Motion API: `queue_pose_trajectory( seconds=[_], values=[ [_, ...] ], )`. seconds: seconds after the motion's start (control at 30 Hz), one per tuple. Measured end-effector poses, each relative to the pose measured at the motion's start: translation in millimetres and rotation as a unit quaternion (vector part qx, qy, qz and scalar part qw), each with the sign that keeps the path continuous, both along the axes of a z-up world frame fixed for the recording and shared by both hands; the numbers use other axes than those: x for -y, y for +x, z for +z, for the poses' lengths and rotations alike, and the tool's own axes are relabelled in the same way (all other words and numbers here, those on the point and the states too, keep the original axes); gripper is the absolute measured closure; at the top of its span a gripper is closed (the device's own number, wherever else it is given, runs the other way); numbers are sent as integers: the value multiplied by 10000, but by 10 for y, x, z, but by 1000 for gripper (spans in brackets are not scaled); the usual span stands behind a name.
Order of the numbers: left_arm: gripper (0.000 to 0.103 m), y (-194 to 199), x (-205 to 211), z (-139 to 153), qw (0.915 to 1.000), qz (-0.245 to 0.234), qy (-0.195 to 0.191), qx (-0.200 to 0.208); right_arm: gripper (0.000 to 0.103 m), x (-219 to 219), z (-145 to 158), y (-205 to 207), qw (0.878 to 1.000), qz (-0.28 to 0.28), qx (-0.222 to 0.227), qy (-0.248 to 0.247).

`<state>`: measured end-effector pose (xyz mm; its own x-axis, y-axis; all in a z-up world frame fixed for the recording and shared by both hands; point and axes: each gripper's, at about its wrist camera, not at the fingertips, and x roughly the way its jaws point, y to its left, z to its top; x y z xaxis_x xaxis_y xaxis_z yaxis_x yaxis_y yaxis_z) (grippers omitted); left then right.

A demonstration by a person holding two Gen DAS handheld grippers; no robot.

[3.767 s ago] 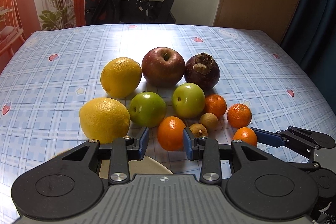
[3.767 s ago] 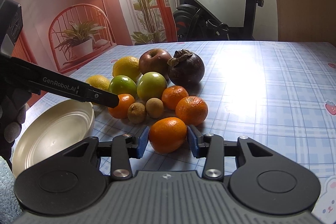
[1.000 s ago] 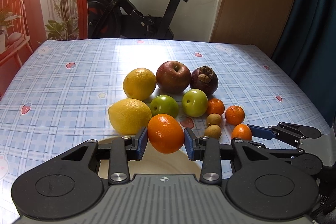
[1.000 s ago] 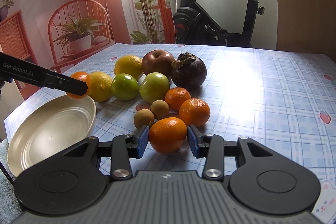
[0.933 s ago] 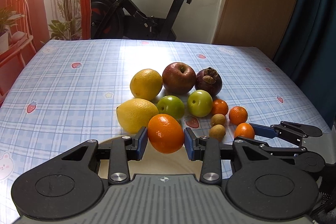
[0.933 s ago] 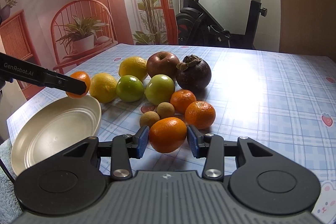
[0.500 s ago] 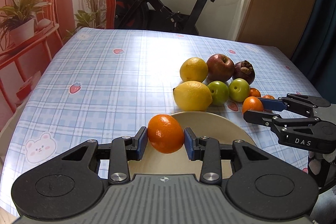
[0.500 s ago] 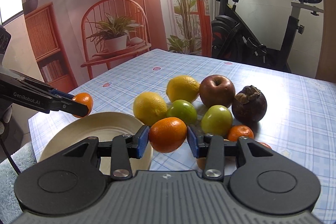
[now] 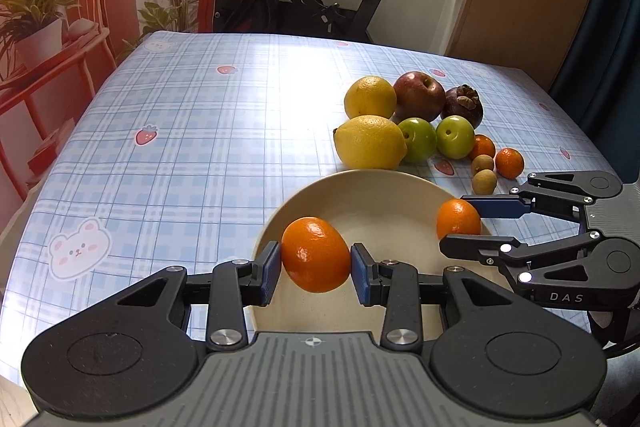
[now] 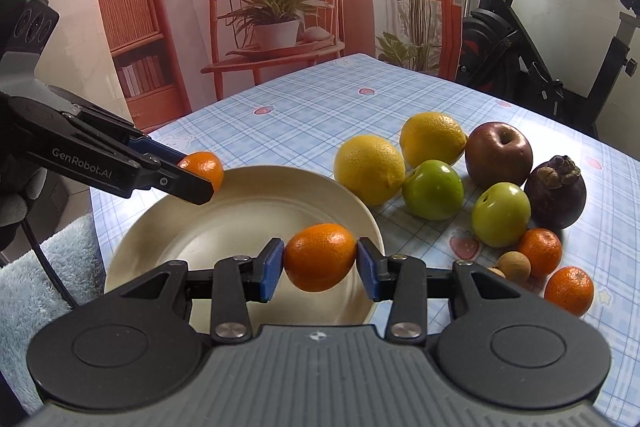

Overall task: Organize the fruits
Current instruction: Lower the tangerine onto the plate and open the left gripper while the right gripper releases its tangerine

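Observation:
My left gripper is shut on an orange mandarin and holds it above the near left part of a cream plate. My right gripper is shut on another mandarin above the plate's right side. Each gripper shows in the other's view: the right gripper with its mandarin in the left wrist view, the left gripper with its mandarin in the right wrist view. The plate holds no fruit.
On the blue checked tablecloth beyond the plate lie two lemons, a red apple, a mangosteen, two green apples, two mandarins and two small brown longans. A fluffy blue cloth lies beside the table.
Both grippers have carried their mandarins away from the fruit group and now hold them over the plate. The left one swung left, the right one came in from the right.

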<state>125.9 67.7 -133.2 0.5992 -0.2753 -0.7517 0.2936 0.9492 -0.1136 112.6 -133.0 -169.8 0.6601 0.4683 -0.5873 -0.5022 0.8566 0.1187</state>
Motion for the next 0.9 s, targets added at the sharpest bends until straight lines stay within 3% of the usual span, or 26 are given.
queue_pose_trajectory(
  seconds=[0.23,0.57,0.9],
  values=[
    [63,-23,-50,-138,9995,-83,234,-172,60,45,-29,-78,10000,-93,-16,33],
    [63,-26,-3,-197,9994,-74,300,-134,60,-43,-85,-49,9995,-15,38,-304],
    [63,41,57,-199,9993,-180,307,-115,61,19,-118,64,9994,-224,-34,-243]
  ],
)
